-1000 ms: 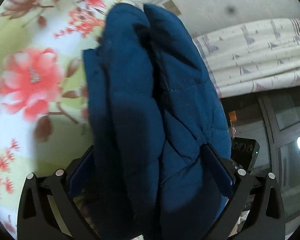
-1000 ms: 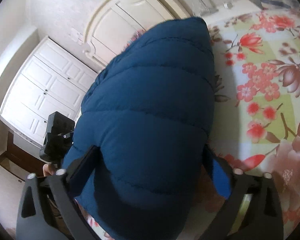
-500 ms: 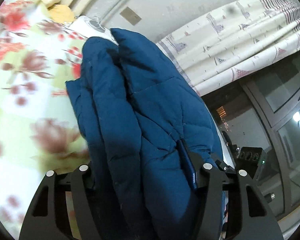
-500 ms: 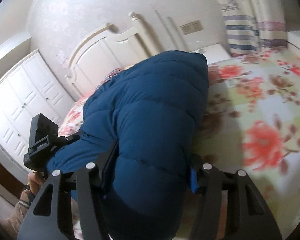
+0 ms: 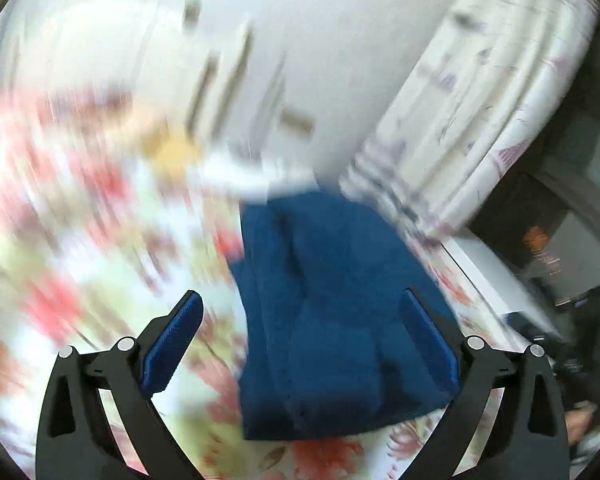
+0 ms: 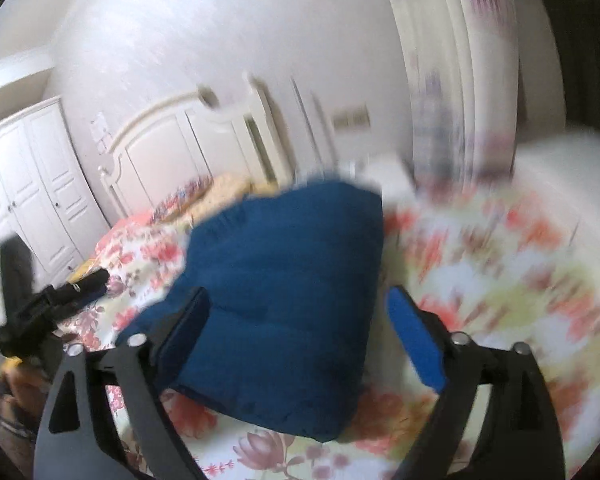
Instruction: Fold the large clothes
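Release step: folded blue jacket lies on the flowered bed. Left claw and right claw, jaws just opened, wide and empty. Withdraw straight back; avoid snagging fabric.

The folded padded jacket was dark blue. The bed sheet had red and pink flowers on white and pale green. The curtain was white with small faint marks. The wardrobe was white.

Folded blue jacket lies on floral bedspread
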`<act>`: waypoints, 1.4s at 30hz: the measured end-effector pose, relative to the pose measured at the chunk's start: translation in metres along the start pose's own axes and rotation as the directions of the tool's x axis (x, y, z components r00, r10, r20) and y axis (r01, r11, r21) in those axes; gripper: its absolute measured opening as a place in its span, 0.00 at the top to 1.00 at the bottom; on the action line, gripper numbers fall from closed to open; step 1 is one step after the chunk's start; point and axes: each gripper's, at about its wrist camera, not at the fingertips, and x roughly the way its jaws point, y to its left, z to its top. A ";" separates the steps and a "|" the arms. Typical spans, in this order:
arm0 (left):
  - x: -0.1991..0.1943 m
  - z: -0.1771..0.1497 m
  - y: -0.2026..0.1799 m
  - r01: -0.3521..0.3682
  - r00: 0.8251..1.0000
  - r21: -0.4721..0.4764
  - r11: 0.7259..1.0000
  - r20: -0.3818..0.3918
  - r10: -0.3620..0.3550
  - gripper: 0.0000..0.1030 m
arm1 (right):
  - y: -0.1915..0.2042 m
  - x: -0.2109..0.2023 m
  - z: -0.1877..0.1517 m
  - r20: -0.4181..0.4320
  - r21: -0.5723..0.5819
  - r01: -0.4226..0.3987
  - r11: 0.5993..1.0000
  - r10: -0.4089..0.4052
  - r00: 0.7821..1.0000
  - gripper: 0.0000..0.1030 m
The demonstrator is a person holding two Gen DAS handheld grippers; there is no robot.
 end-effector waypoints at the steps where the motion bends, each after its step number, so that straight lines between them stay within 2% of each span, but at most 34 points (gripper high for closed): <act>1: -0.022 0.008 -0.021 -0.044 0.996 0.070 0.997 0.085 0.038 0.04 | 0.007 -0.015 0.006 0.040 -0.032 0.016 0.999 -0.014 0.999 0.04; 3: -0.056 0.018 -0.062 -0.134 0.971 0.192 0.972 0.222 0.090 0.04 | 0.027 -0.047 0.018 0.141 -0.096 0.079 0.992 -0.065 0.988 0.03; 4: -0.067 0.019 -0.074 -0.159 0.963 0.228 0.961 0.252 0.100 0.04 | 0.037 -0.060 0.022 0.181 -0.124 0.117 0.985 -0.094 0.979 0.03; 6: -0.082 0.023 -0.103 -0.226 0.948 0.257 0.940 0.280 0.151 0.04 | 0.050 -0.075 0.027 0.210 -0.164 0.186 0.969 -0.150 0.966 0.03; 9: -0.093 0.016 -0.120 -0.289 0.935 0.228 0.930 0.275 0.223 0.04 | 0.060 -0.082 0.026 0.187 -0.199 0.262 0.944 -0.226 0.956 0.03; 12: -0.099 0.007 -0.120 -0.291 0.938 0.194 0.937 0.250 0.240 0.04 | 0.060 -0.083 0.018 0.127 -0.190 0.278 0.941 -0.258 0.958 0.03; 17: -0.101 0.000 -0.120 -0.309 0.939 0.204 0.929 0.218 0.264 0.04 | 0.065 -0.090 -0.001 0.050 -0.183 0.236 0.954 -0.231 0.972 0.03; 24: -0.106 -0.010 -0.116 -0.297 0.947 0.196 0.934 0.186 0.262 0.04 | 0.080 -0.090 -0.008 0.021 -0.200 0.233 0.952 -0.234 0.972 0.03; 42: -0.097 -0.020 -0.103 -0.327 0.942 0.194 0.925 0.145 0.302 0.04 | 0.096 -0.074 -0.016 -0.023 -0.232 0.227 0.946 -0.238 0.971 0.03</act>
